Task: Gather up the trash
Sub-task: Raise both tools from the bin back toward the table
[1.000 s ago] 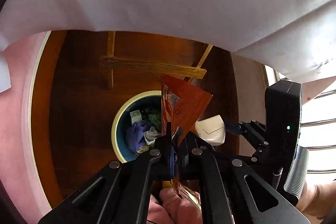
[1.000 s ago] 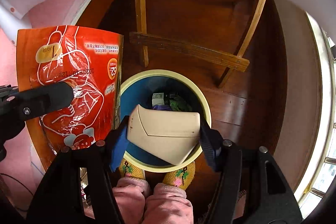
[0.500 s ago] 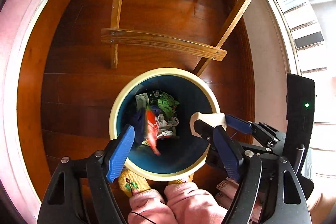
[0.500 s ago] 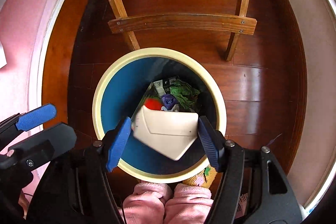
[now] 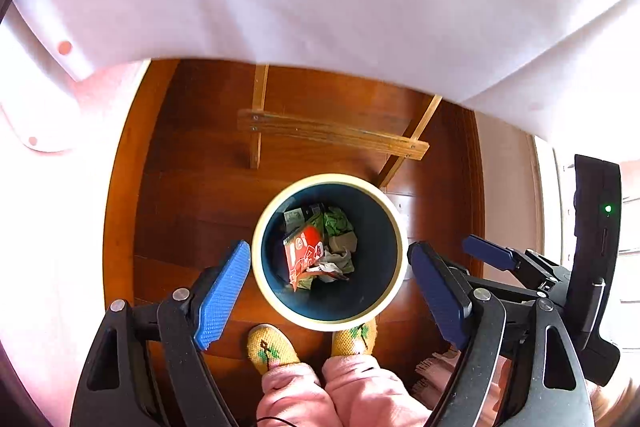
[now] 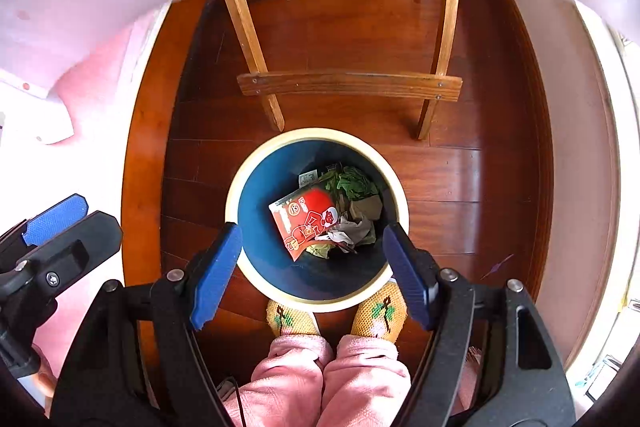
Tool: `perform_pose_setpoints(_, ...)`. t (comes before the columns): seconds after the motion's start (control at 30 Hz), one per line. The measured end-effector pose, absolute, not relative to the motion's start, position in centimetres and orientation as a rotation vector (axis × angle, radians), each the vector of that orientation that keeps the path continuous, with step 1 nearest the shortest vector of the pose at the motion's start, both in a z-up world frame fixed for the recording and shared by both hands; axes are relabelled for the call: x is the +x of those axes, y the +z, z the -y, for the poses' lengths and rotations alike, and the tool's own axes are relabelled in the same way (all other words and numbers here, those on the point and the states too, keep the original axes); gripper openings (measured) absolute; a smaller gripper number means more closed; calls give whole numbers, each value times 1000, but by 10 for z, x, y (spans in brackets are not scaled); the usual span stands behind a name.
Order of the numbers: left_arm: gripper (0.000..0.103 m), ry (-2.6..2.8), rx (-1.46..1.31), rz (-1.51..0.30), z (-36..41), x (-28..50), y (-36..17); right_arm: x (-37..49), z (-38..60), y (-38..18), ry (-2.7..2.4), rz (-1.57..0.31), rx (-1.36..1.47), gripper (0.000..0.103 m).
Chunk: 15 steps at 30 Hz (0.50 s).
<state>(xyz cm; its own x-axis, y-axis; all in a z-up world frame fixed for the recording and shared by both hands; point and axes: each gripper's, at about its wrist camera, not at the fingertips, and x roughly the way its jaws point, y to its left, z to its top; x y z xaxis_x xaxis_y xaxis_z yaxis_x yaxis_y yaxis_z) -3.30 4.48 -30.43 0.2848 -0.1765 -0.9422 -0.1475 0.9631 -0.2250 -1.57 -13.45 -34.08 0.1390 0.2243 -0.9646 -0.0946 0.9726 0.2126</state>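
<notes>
Both tools are spread wide and hold nothing. The left tool (image 5: 330, 287) frames the bin (image 5: 262, 291) at lower centre of its view, blue pads to either side of the rim, and the right tool (image 6: 312, 267) does the same in its own view, with the left tool's pad showing at the lower left edge there. The bin, cream-rimmed with a dark blue inside, stands on the wooden floor (image 6: 460, 179) just ahead of the person's yellow slippers (image 6: 292, 317), with the wooden legs and crossbar of a bench (image 6: 348, 85) above it in frame. The trash lies at the bottom of the bin: a red snack wrapper (image 6: 306, 223) on top at left, green crumpled paper (image 6: 352, 185) above and right of it, and white and tan scraps (image 6: 352, 231) to the right. By my reading the drop for this round is finished, since nothing hangs between the pads and the red wrapper rests inside. What is left I cannot judge: the white cloth (image 5: 320, 7) along the top of both views hides the bench surface, so any remaining litter is out of sight.
</notes>
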Motion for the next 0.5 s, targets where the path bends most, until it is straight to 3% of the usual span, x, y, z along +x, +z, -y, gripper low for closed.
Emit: perform_pose_setpoints(0.5,85,-9,-192,-1078,-59,-70,-81,-35,144,-124,251,-1240,119,71)
